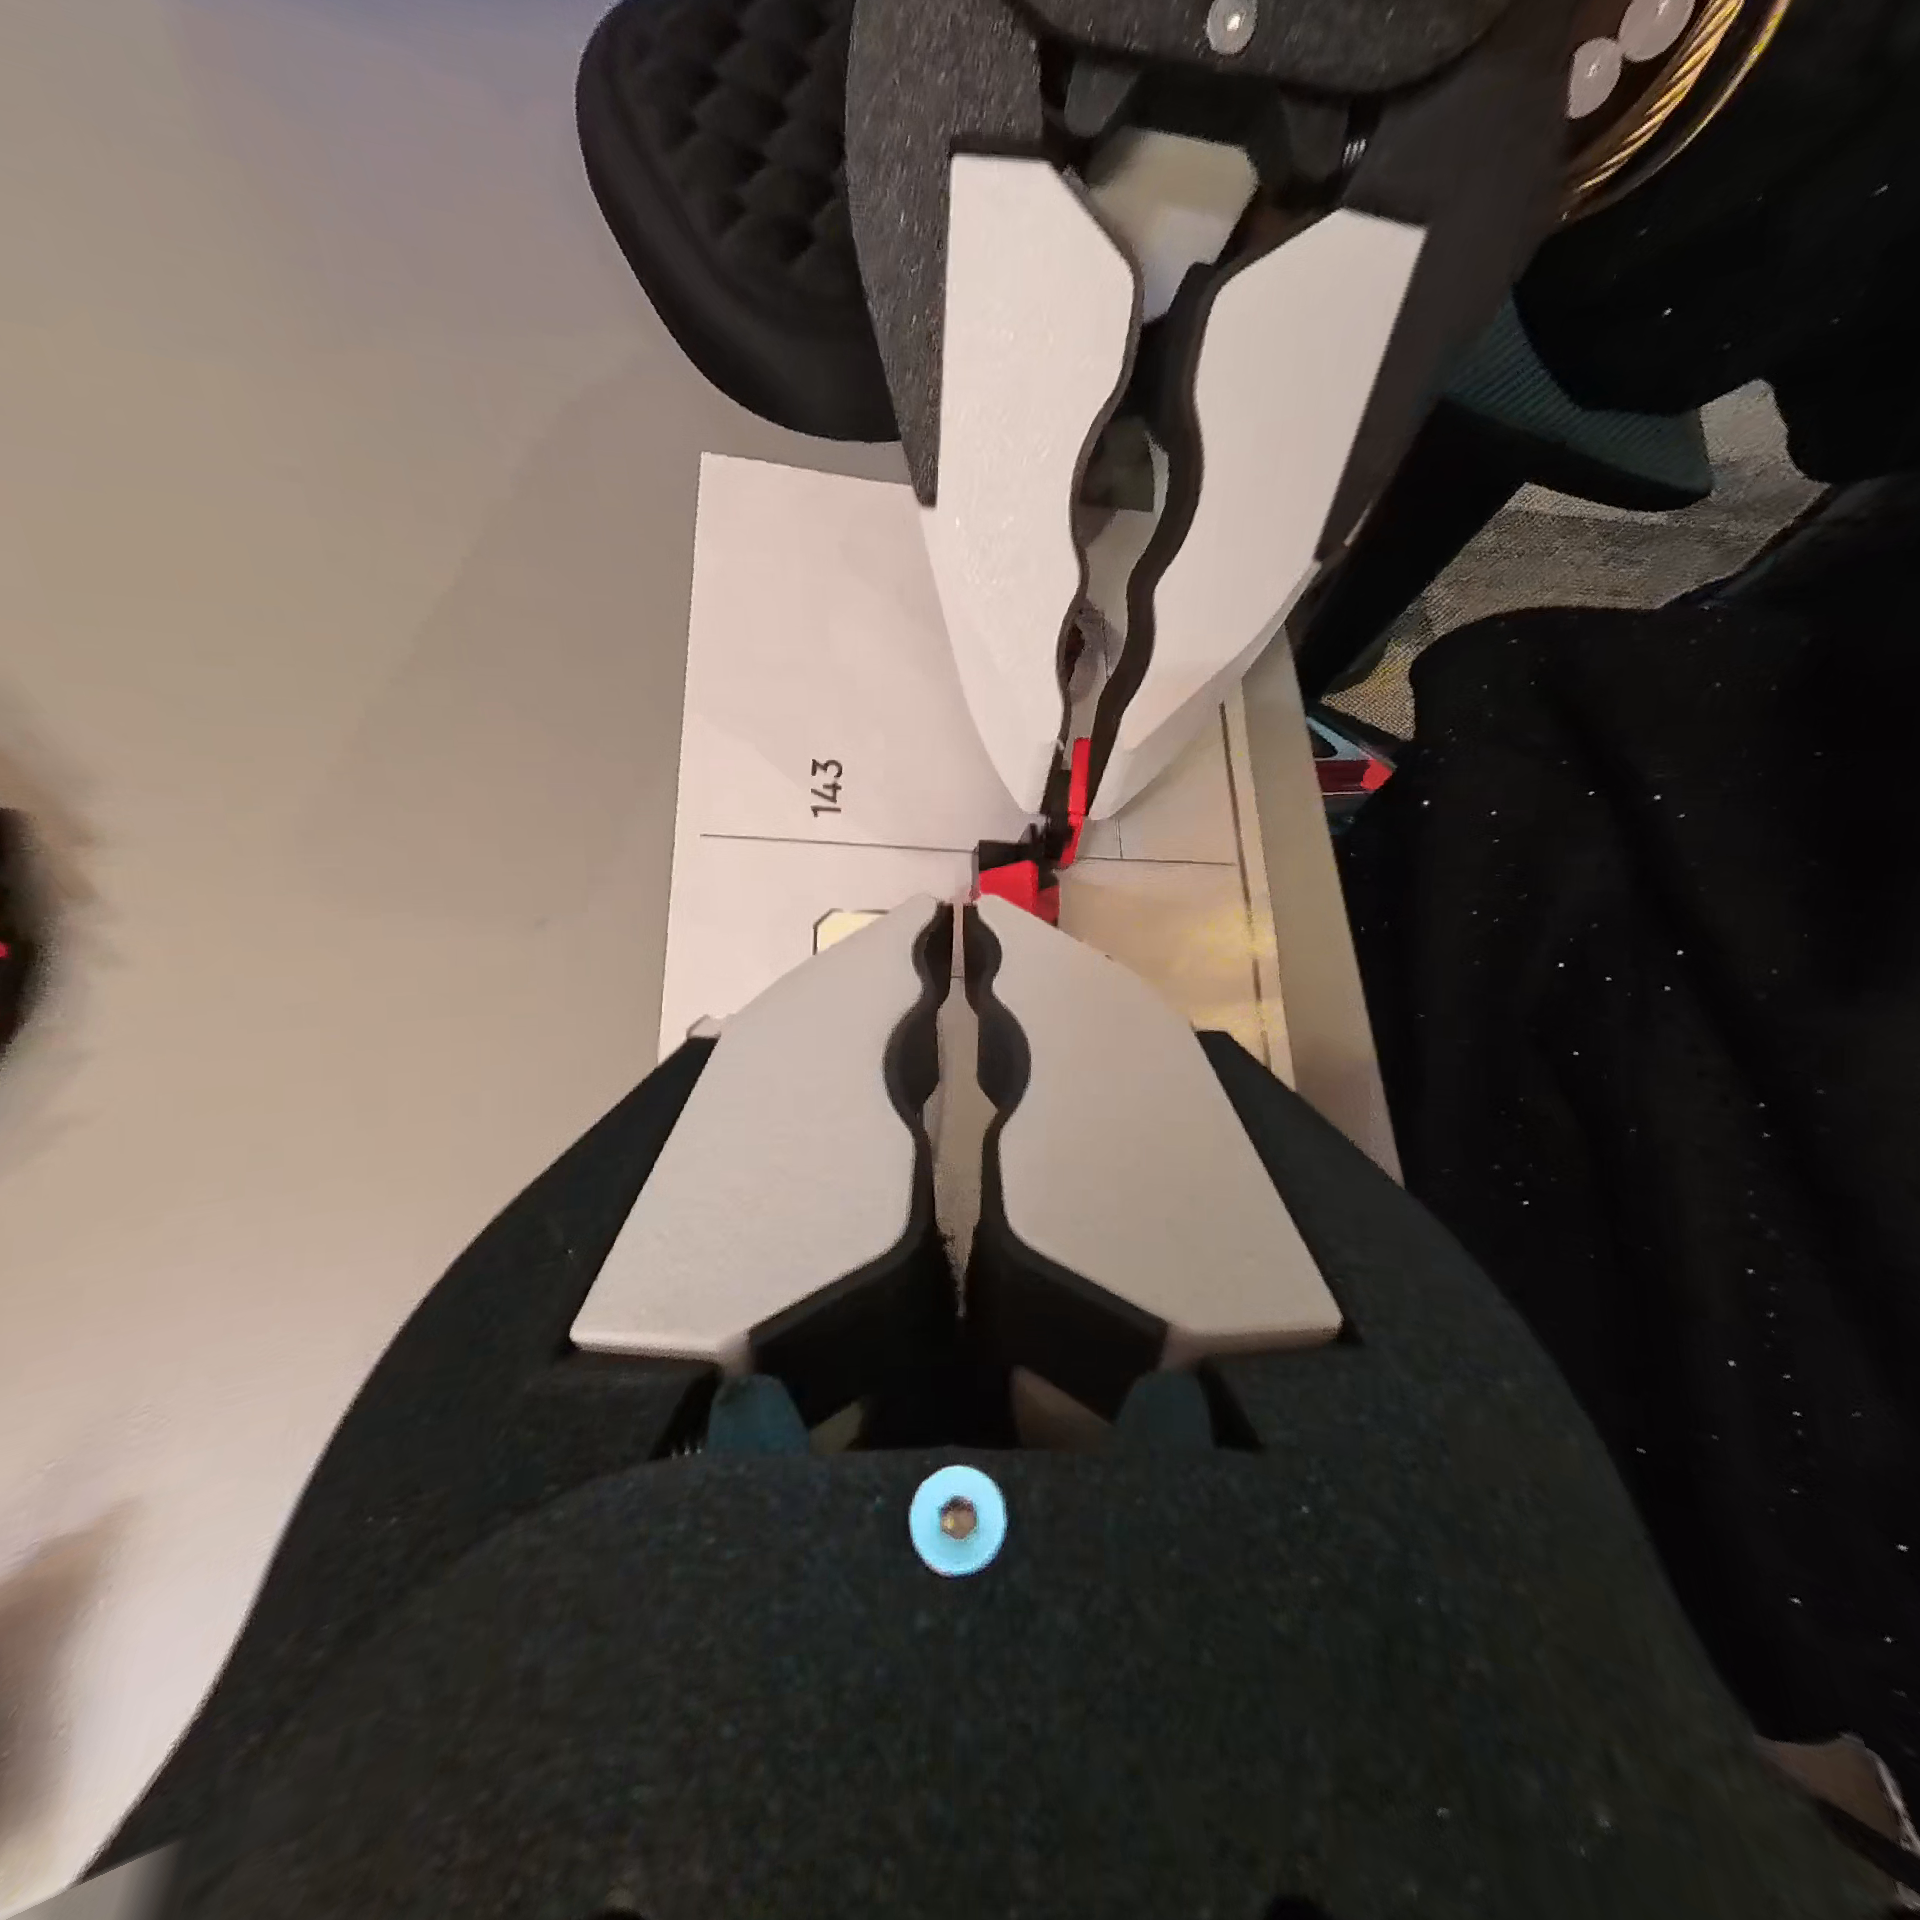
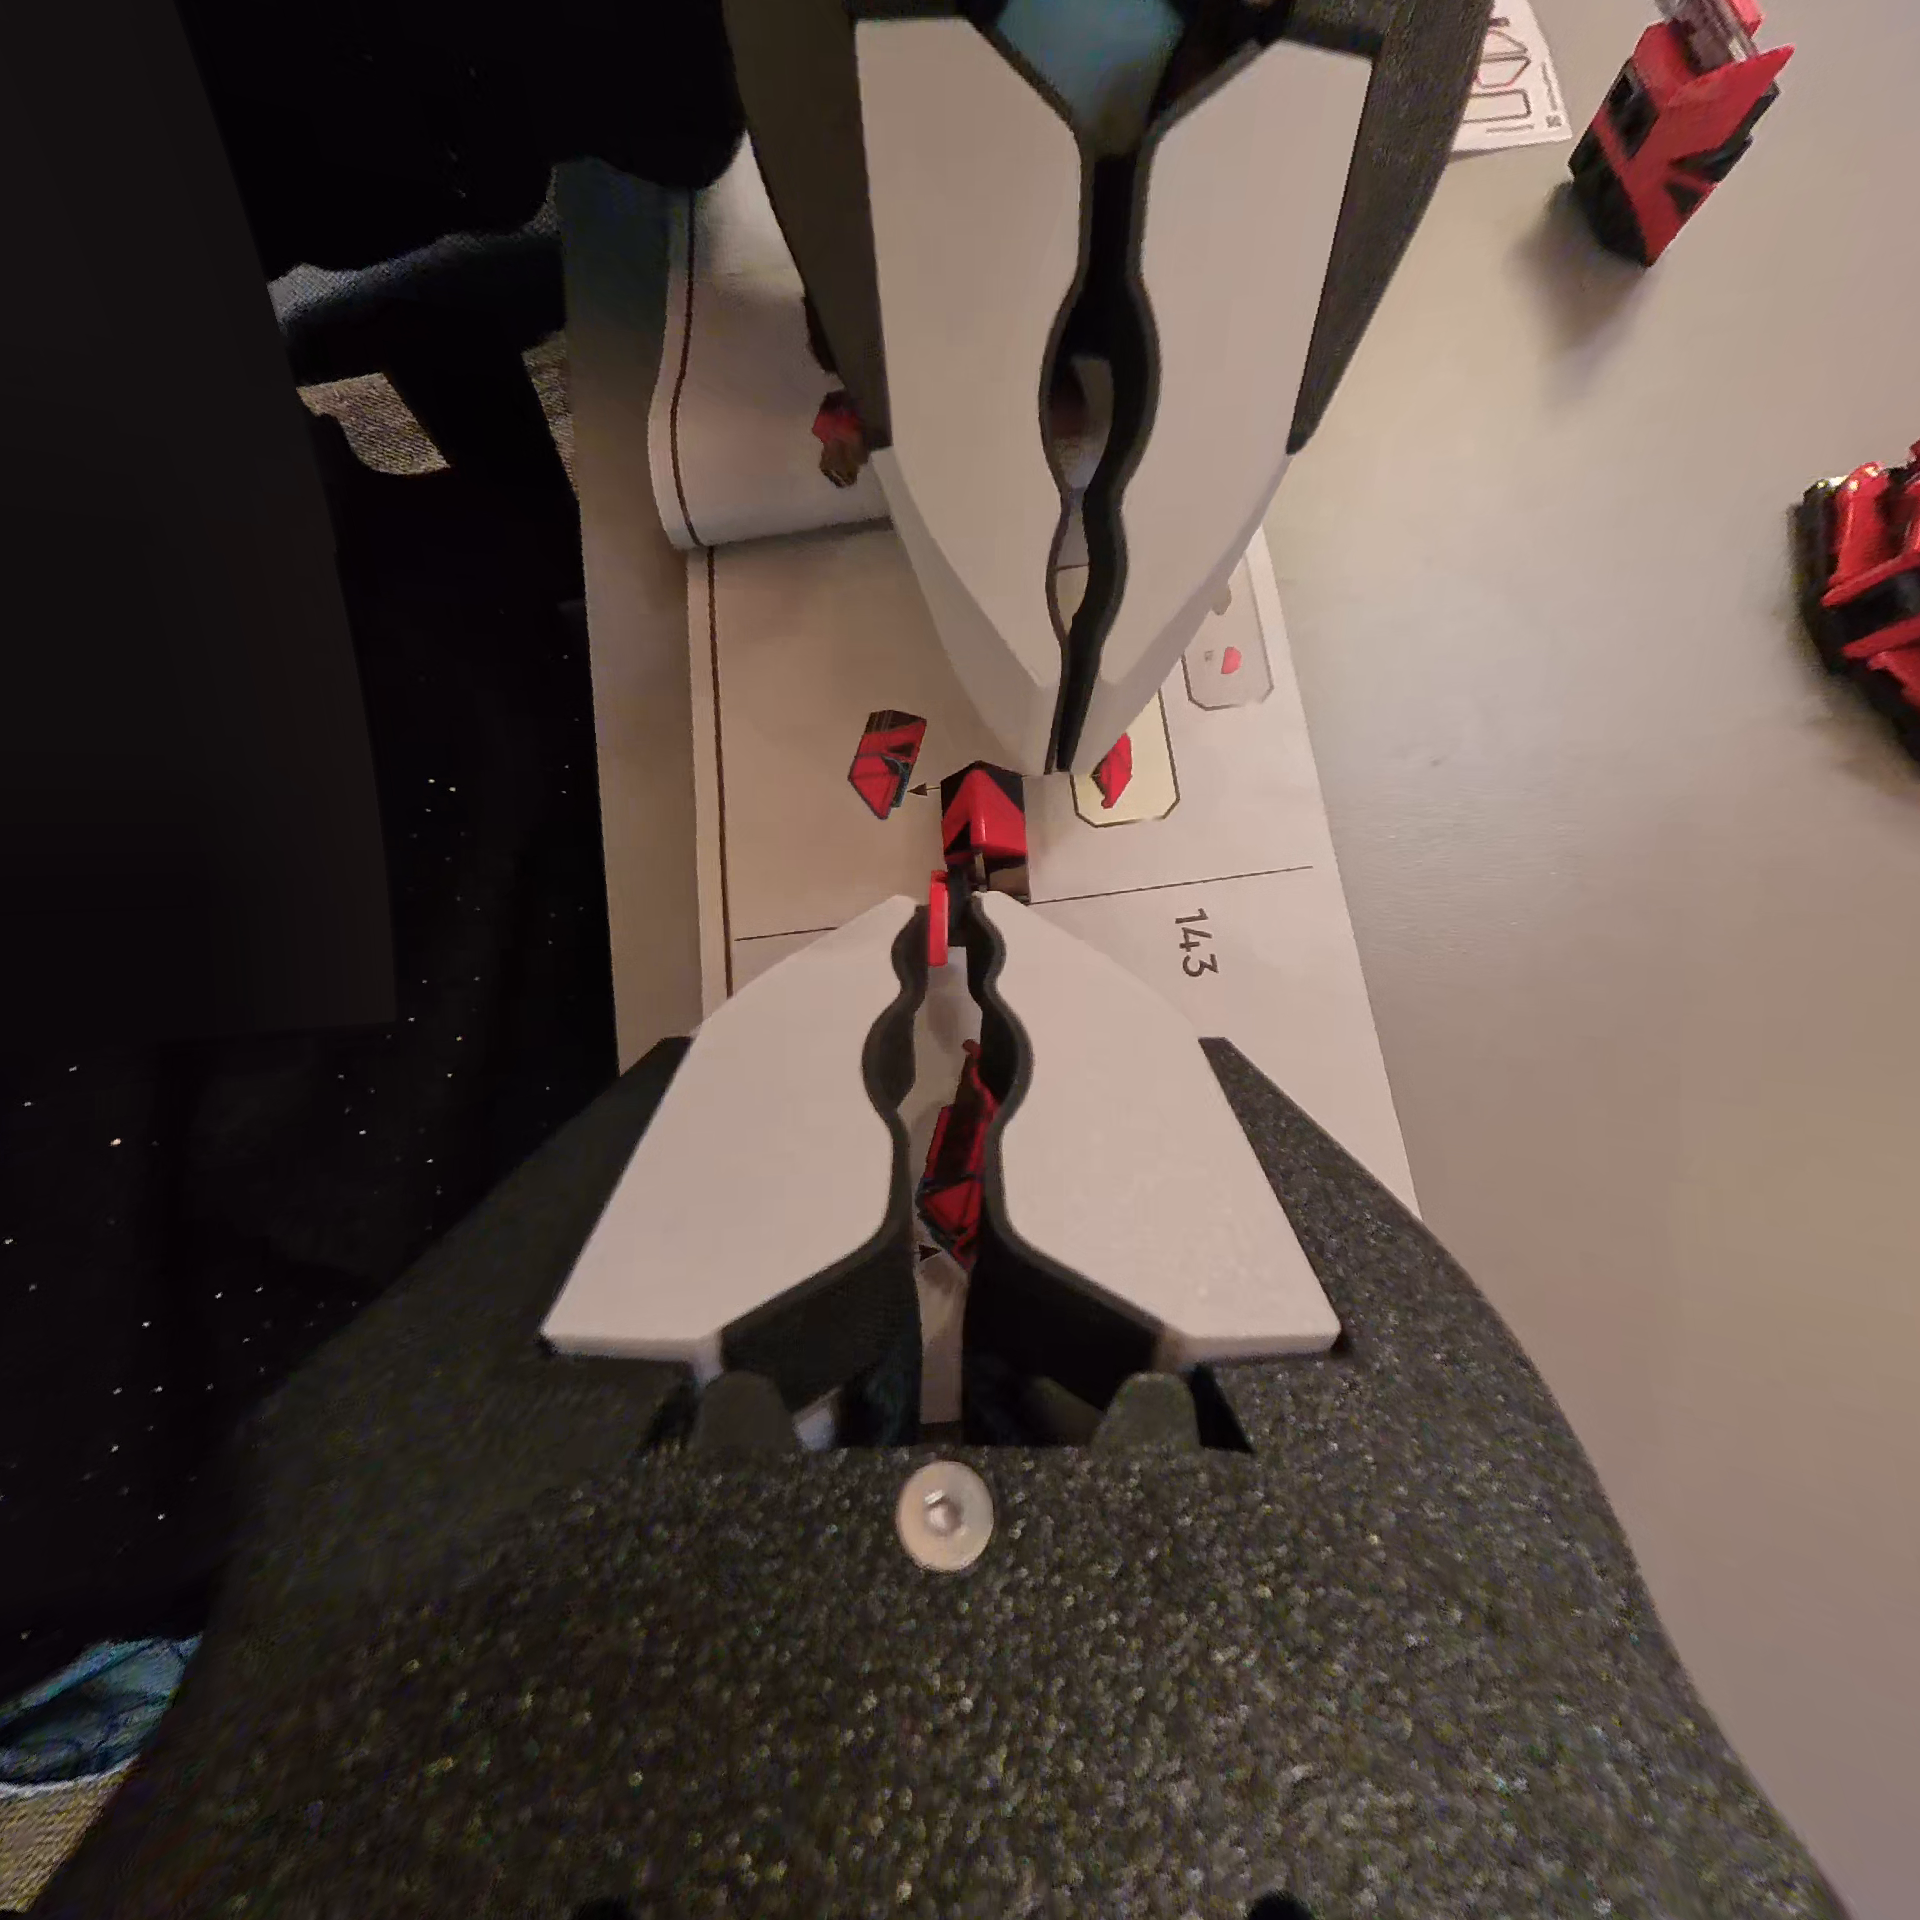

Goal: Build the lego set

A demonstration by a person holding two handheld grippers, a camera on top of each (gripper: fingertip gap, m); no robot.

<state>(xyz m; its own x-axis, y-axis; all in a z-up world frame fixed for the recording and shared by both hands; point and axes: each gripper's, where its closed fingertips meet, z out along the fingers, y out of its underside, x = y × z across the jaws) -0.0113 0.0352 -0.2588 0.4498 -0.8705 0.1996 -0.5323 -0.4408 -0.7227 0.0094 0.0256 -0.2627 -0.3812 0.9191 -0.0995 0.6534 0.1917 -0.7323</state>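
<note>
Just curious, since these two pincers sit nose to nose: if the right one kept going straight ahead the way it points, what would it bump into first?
Probably the small red-and-black lego assembly just ahead of the right gripper, then the left gripper.

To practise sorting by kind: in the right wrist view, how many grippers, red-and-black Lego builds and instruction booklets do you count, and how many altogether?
Grippers: 2 (left gripper, right gripper)
Red-and-black Lego builds: 3 (small build, top-right build, right-edge build)
Instruction booklets: 1 (instruction booklet)
Total: 6
</note>
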